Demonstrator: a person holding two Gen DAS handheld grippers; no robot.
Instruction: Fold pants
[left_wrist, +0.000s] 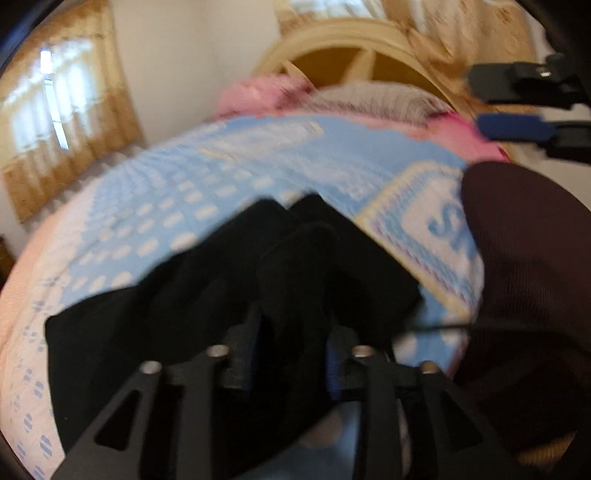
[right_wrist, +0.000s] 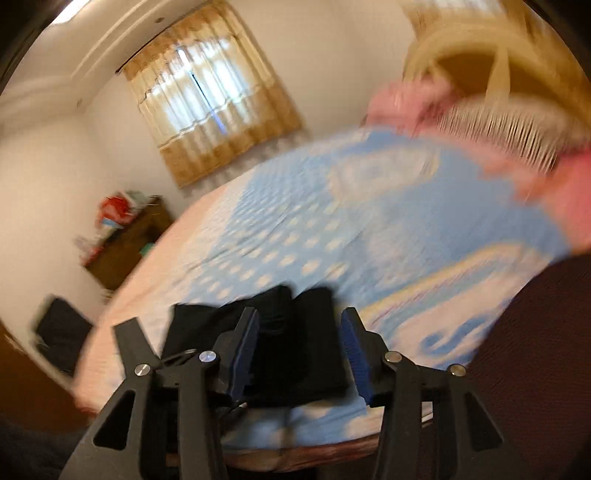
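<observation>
- Across the bed (left_wrist: 155, 206), a blue dotted cover lies spread, with pink pillows (left_wrist: 258, 92) by the headboard.
- On that cover near me lie the black pants (left_wrist: 207, 266), bunched and folded.
- My left claw (left_wrist: 291, 354) stands spread, pants cloth between its fingers, pads not pressing.
- My right claw (right_wrist: 299, 350) stands spread above the pants, gripping nothing.

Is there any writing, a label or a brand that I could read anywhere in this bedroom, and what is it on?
"S": a big blue letter on the white patch of the bedspread; what follows it is hidden behind a dark maroon cloth.
In the right wrist view the same blue lettering is too blurred to read.
No writing shows on the black pants.
</observation>
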